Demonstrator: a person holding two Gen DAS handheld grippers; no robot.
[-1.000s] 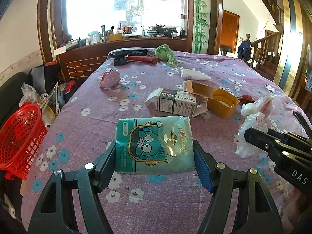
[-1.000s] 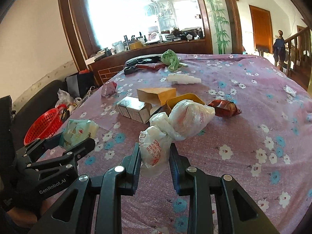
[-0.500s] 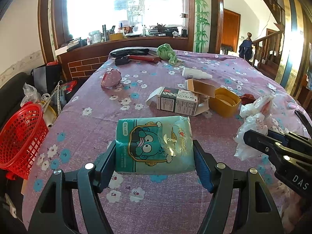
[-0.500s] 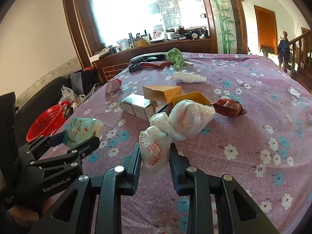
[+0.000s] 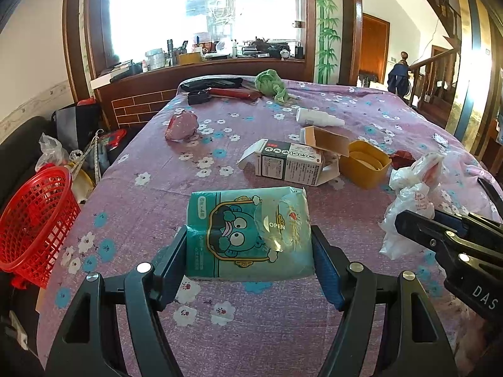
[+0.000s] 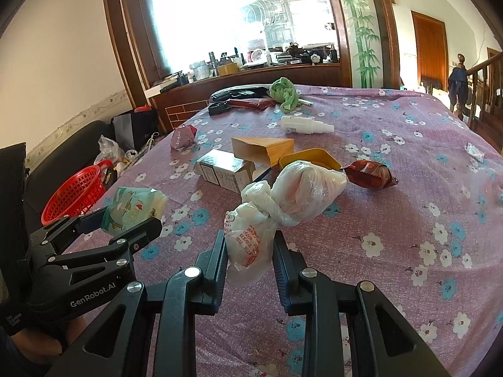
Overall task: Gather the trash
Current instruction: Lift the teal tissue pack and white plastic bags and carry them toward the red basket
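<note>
two grippers are each clamping a piece of trash on the flowered bedspread (image 5: pixel 144 201); the left gripper (image 5: pixel 250 253) is gripping the teal tissue pack (image 5: pixel 248 232), the right gripper (image 6: pixel 250 253) the knotted white plastic bag (image 6: pixel 283 201); next, likely, lifting both toward the red basket (image 5: pixel 34 220).

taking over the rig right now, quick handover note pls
Left gripper: shut on the teal tissue pack.
Right gripper: shut on the knotted white plastic bag.
Red basket: off the table's left edge; no collected trash visible in it.
Left on the purple floral tablecloth: printed carton, yellow box, brown snack wrapper, pink wrapper, white bottle.
</note>
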